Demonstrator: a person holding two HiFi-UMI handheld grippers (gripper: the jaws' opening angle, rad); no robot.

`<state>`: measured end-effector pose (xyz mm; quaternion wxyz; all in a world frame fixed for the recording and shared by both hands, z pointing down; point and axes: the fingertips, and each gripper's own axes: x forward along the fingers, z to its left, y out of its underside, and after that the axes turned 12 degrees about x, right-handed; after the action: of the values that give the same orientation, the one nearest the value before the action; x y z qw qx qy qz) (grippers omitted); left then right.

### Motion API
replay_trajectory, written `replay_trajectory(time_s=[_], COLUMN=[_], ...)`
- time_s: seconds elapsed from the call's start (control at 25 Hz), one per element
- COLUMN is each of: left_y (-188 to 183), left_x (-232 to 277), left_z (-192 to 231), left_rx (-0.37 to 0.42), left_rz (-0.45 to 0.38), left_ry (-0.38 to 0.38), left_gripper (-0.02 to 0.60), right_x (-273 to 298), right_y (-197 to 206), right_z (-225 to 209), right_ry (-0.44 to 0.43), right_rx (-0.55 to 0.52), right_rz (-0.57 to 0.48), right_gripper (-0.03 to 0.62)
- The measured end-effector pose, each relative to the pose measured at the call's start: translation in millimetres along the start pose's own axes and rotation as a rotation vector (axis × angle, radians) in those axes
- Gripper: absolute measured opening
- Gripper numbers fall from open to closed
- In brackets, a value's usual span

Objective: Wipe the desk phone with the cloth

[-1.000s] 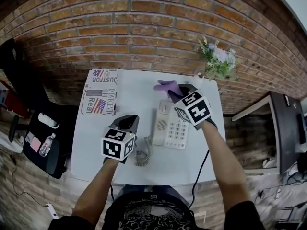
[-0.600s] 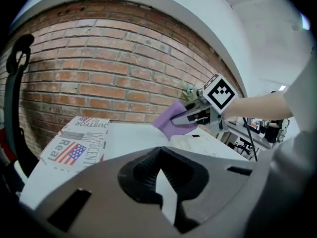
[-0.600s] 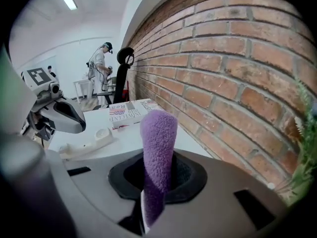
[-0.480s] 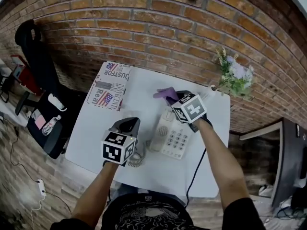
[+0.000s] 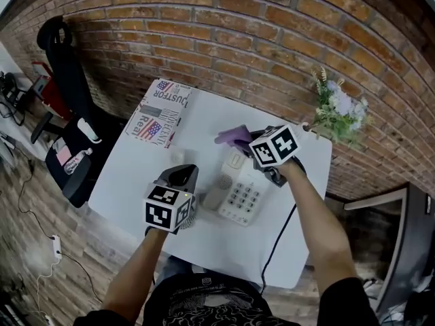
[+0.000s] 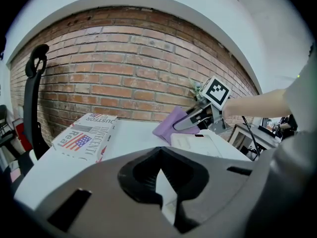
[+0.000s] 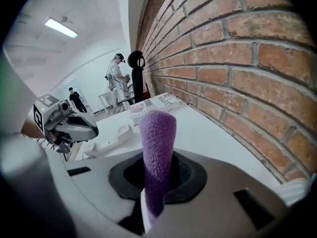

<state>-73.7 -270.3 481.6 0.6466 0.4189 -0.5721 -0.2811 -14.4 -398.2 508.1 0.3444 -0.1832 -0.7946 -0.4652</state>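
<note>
Right hand-held gripper (image 5: 251,138), grasping the cloth (image 5: 232,136), stays at the desk phone's (image 5: 241,194) far end, and left hand-held gripper (image 5: 182,175) stays clenched empty, so wiping looks barely begun.

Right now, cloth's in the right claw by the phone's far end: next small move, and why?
Probably lower the right claw so the purple cloth presses on the far end of the desk phone, ready to wipe toward the keypad. The cloth is clamped and hangs at that end; whether it touches can't be told.

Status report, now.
Right gripper shut on purple cloth at desk phone's far end. Left gripper shut, empty, beside handset. Nothing in the way.
</note>
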Motion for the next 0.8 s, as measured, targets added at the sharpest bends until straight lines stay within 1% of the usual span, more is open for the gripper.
replay_trajectory(time_s=[0.28,0.52,0.8], left_y=[-4,-6,-10], left_x=[3,5,7], left_z=[-17,-29,-42], left_rx=[0.007,0.013,0.026], left_rz=[-0.001,0.0,-0.002], left_ry=[-0.017,-0.021,-0.008], left_gripper=[0.002,0.002,0.002], right_x=[-14,-30,-47], right_y=[10,23,38], right_z=[-4,-11,-18], right_ry=[-0.025,-0.011,0.003], right_rx=[-0.009,0.002,0.026], right_rz=[0.002,-0.003,-0.022], right_gripper=[0.043,0.043,0.043])
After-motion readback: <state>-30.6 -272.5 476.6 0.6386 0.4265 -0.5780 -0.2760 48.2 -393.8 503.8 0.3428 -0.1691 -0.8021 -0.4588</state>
